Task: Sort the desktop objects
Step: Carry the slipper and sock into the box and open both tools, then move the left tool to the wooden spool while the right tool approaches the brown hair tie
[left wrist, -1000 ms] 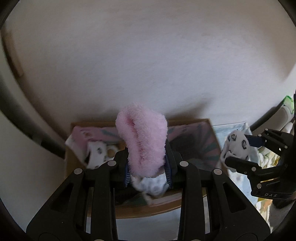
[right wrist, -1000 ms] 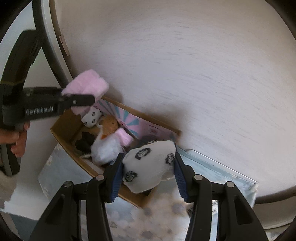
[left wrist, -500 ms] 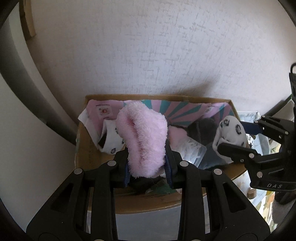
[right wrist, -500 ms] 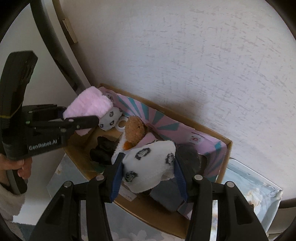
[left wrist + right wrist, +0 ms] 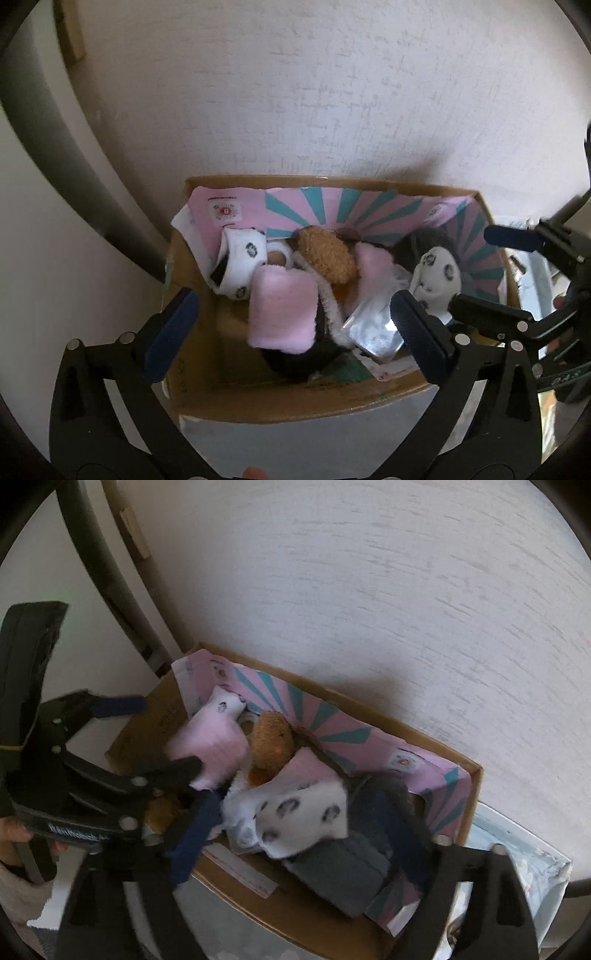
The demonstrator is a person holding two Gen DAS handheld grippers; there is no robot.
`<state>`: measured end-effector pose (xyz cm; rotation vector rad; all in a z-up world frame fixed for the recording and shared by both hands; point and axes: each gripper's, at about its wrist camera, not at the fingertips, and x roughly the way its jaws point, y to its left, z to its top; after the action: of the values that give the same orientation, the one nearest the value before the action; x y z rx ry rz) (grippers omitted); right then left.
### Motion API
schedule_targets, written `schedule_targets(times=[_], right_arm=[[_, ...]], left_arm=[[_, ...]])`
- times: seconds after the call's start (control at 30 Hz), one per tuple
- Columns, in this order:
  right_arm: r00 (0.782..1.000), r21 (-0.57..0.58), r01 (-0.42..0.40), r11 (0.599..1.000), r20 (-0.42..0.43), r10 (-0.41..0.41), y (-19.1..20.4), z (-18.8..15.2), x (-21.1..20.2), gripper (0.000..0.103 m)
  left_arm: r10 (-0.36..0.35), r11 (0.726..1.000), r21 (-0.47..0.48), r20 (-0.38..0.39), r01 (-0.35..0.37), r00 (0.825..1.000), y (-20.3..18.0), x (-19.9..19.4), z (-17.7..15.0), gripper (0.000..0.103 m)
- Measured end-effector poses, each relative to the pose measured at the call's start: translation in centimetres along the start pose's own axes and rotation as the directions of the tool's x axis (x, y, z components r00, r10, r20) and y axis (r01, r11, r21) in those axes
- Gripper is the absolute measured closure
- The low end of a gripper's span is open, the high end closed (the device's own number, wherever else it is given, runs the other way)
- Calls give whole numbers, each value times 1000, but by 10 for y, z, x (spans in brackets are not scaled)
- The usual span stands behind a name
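Both jaws have just been opening: my left gripper (image 5: 295, 317) and right gripper (image 5: 314, 853) now gape empty, pink sock (image 5: 282, 308) and spotted sock (image 5: 303, 816) dropped in the cardboard box (image 5: 295, 402) mid-frame; release done, next I back out for another item.

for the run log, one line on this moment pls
left gripper: open, just released | pink sock: in box | right gripper: open | spotted sock: in box

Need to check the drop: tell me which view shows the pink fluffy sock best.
Left wrist view: the pink fluffy sock lies unobstructed in the cardboard box. The right wrist view shows it partly behind the left tongs.
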<state>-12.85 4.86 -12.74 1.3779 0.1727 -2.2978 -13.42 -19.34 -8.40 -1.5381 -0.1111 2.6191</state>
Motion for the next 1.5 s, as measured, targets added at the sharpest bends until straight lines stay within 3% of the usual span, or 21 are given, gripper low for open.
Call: schedule_targets(times=[0.17, 0.33, 0.47, 0.57, 0.63, 0.7, 0.87, 1.1, 1.3, 1.5], right_arm=[[999, 9, 15, 1000, 40, -15, -10, -8, -18, 1], [998, 22, 23, 999, 66, -24, -21, -16, -41, 1], [996, 30, 30, 999, 84, -32, -35, -27, -62, 1], [1000, 36, 16, 999, 23, -16, -48, -41, -70, 1], [999, 48, 48, 998, 3, -49, -58, -54, -79, 1], [997, 75, 69, 995, 30, -71, -68, -65, -95, 1], [987, 146, 115, 982, 91, -129, -97, -83, -134, 1], [974, 184, 182, 966, 101, -203, -131, -99, -170, 1], [974, 76, 210, 975, 67, -215, -162, -119, -178, 1], [986, -15, 167, 986, 15, -166, -197, -146, -166, 1]], left_arm=[[-26, 999, 24, 67, 25, 997, 0, -15, -1, 0], [-135, 991, -3, 120, 136, 984, -1, -31, -1, 0], [-129, 992, 23, 197, 127, 972, -10, -47, -1, 0], [-137, 990, 56, 183, 128, 974, -21, -52, 1, 0], [-135, 989, 85, 137, 124, 981, -30, -53, 2, 0], [-117, 988, 107, 89, 107, 989, -40, -52, 1, 0], [-154, 980, 147, 133, 134, 979, -65, -69, -8, 0], [-201, 956, 237, 110, 170, 973, -108, -81, -23, 0], [-215, 925, 337, 85, 175, 973, -165, -84, -66, 0], [-263, 880, 415, 21, 231, 964, -226, -62, -118, 1]])
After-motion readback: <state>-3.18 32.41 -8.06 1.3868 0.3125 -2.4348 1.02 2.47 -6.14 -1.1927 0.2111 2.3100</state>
